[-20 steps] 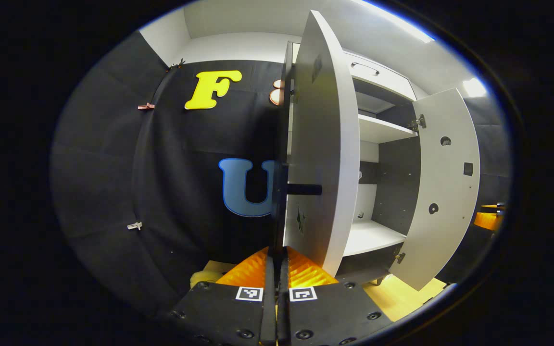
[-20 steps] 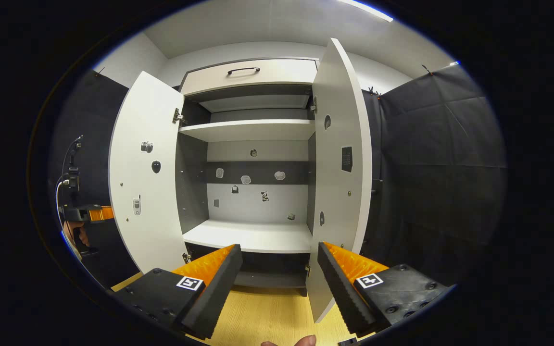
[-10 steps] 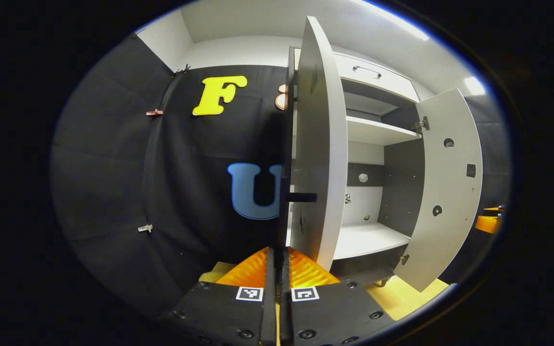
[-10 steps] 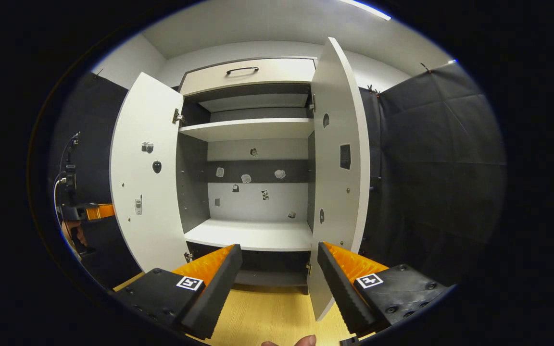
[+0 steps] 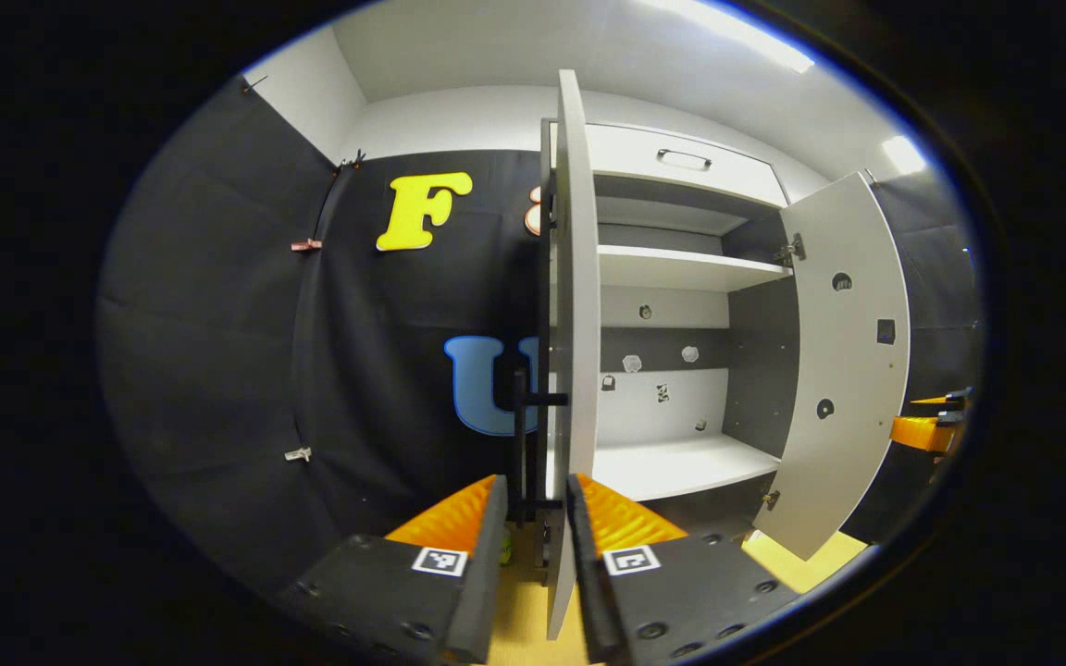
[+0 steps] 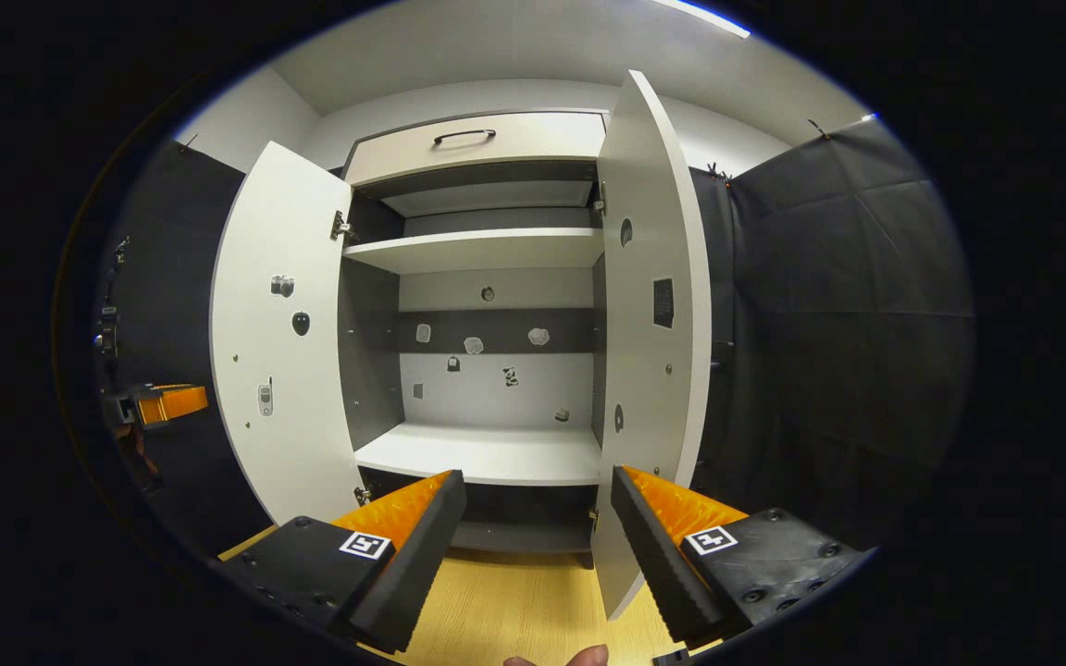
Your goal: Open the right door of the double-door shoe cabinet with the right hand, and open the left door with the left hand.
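This is a staged recording booth, not a lived-in home. Black cloth (image 6: 848, 305) hangs as walls on both sides, pinned with small clips (image 5: 298, 453), under plain white upper walls and a strip ceiling light (image 5: 737, 32). A single shoe cabinet (image 6: 487, 250) stands on a pale wood floor (image 6: 514, 606), its shelves bare, small stickers (image 6: 473, 345) dotting its back panel and doors.

No readable words, brands or numbers stand on anything here. Each gripper carries small square black-and-white marker tags (image 6: 365, 545) on its finger blocks, but these are patterns, not text. The little stickers (image 6: 282, 285) on the shoe cabinet doors are too small to read.
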`<state>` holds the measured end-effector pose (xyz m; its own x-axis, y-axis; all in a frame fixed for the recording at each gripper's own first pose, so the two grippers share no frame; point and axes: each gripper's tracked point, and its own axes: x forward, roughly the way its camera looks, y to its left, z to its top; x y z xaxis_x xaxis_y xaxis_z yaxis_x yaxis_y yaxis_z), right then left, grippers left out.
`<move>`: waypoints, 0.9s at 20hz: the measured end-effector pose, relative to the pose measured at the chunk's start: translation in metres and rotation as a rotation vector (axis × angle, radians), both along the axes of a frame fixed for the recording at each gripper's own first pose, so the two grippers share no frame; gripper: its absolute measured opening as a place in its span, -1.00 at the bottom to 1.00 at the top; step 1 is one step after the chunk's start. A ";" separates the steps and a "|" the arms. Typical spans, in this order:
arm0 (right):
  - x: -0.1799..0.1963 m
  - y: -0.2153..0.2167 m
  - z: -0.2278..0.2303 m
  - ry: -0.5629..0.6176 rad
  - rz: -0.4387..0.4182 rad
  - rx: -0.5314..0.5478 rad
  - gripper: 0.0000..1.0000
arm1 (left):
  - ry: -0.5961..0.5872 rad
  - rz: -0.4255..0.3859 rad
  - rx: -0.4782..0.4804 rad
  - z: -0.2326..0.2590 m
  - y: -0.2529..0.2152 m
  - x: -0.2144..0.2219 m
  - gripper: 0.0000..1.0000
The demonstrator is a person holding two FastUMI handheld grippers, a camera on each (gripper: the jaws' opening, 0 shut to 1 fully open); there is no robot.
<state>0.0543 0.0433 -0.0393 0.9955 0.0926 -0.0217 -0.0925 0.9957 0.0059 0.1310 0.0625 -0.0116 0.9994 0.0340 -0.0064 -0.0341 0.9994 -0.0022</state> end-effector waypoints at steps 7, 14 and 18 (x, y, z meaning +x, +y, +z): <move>0.003 -0.001 0.005 -0.008 0.001 0.007 0.99 | -0.019 0.012 0.018 0.007 -0.034 -0.015 0.88; 0.000 0.002 0.011 -0.022 0.005 0.013 0.99 | -0.006 -0.009 -0.006 -0.003 -0.084 -0.010 0.89; -0.003 0.003 0.011 -0.026 0.002 0.011 0.99 | 0.010 -0.017 0.003 -0.012 -0.098 -0.006 0.89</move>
<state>0.0515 0.0465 -0.0284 0.9955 0.0946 0.0050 -0.0946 0.9954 0.0145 0.1251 -0.0358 -0.0231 0.9997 0.0173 -0.0164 -0.0173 0.9999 0.0012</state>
